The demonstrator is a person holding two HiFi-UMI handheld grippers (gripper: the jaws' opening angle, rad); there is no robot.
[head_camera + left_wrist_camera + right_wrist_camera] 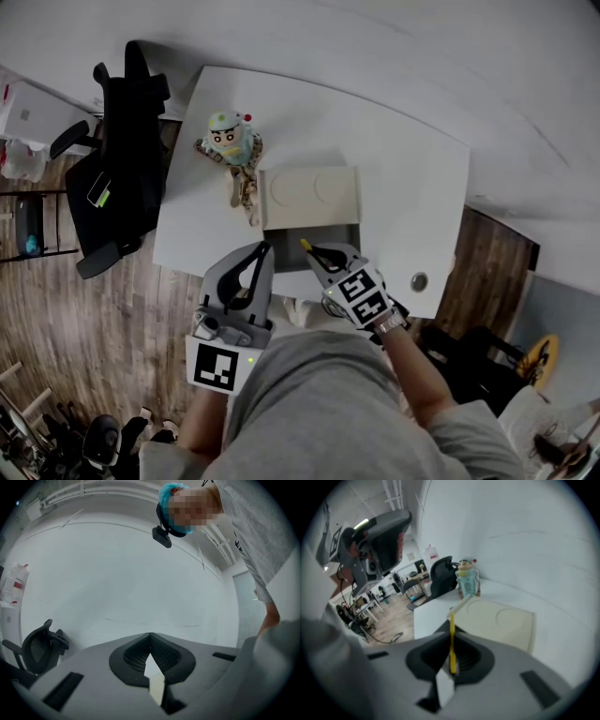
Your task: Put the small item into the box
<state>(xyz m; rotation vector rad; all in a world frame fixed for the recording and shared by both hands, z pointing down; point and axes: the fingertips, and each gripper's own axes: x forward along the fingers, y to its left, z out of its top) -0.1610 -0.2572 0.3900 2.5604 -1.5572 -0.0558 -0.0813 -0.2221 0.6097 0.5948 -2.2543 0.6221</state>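
Observation:
A thin yellow stick (pixel 452 641), the small item, is pinched upright between the jaws of my right gripper (pixel 451 660). In the head view that gripper (pixel 311 249) hovers over the near edge of the open box (pixel 286 257), the stick's yellow tip (pixel 305 245) above the grey inside. The box's cream lid (pixel 309 193) lies flat behind it, and it fills the middle of the right gripper view (pixel 501 620). My left gripper (pixel 262 249) hangs just left of the box, jaws closed on nothing. It (pixel 150 637) points up at a white wall.
A cartoon boy doll (pixel 232 142) stands on the white table (pixel 403 178) just beyond the lid's left corner. A small round metal thing (pixel 419 280) lies near the table's right front edge. A black office chair (pixel 117 169) stands left of the table.

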